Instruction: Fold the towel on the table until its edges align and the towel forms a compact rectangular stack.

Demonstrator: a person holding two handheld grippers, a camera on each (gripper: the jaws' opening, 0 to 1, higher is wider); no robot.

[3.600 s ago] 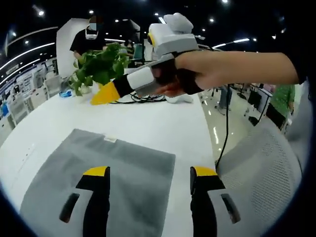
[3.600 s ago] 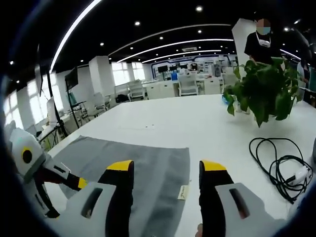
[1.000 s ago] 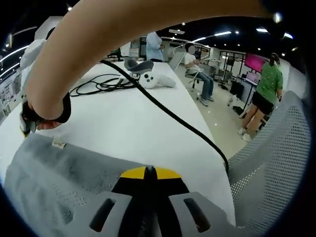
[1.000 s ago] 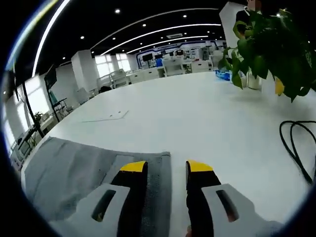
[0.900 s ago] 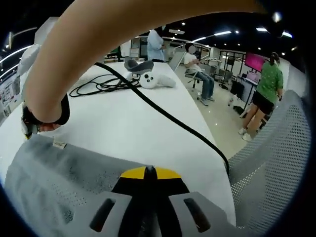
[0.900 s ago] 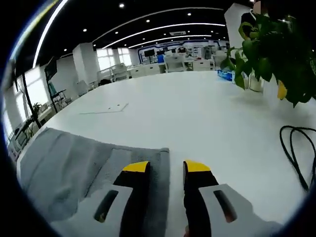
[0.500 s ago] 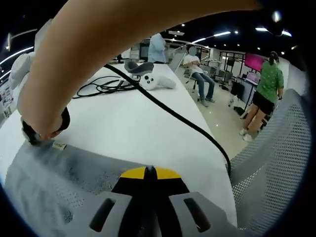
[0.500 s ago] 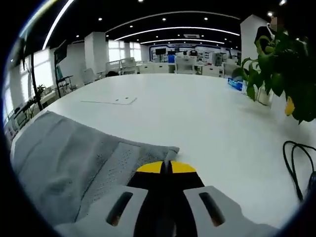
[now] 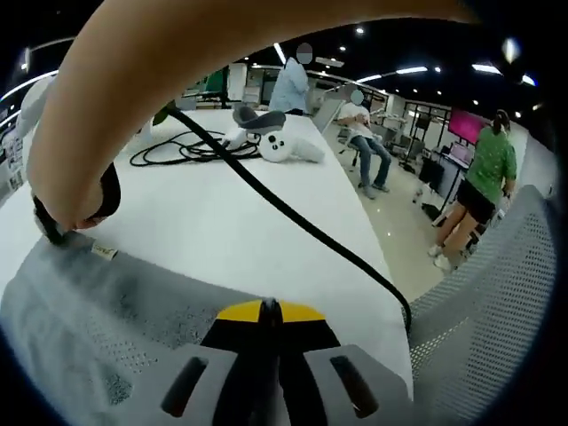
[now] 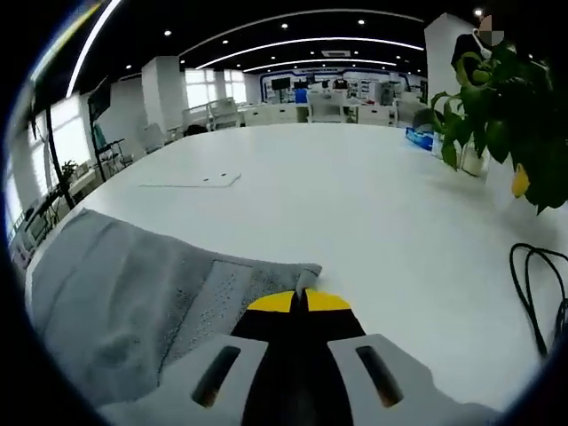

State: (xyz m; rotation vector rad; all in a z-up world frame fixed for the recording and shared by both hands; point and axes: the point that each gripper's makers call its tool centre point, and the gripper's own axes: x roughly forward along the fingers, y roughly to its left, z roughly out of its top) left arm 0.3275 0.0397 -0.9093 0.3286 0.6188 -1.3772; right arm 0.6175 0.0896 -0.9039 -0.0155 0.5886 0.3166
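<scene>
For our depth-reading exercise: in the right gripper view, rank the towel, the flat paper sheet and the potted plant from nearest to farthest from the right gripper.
1. Towel: pinched in the right gripper, lower left.
2. Paper sheet: flat on the table, farther back, left.
3. Potted plant: far right; roughly as distant as the sheet, so hard to call.

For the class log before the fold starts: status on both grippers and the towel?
Left gripper shut on towel. Right gripper shut on towel corner. Towel unfolded on white table. Black cable crosses nearby.

grey towel (image 10: 133, 284), white table (image 10: 355, 204), yellow-tipped black tool (image 10: 297, 302).
</scene>
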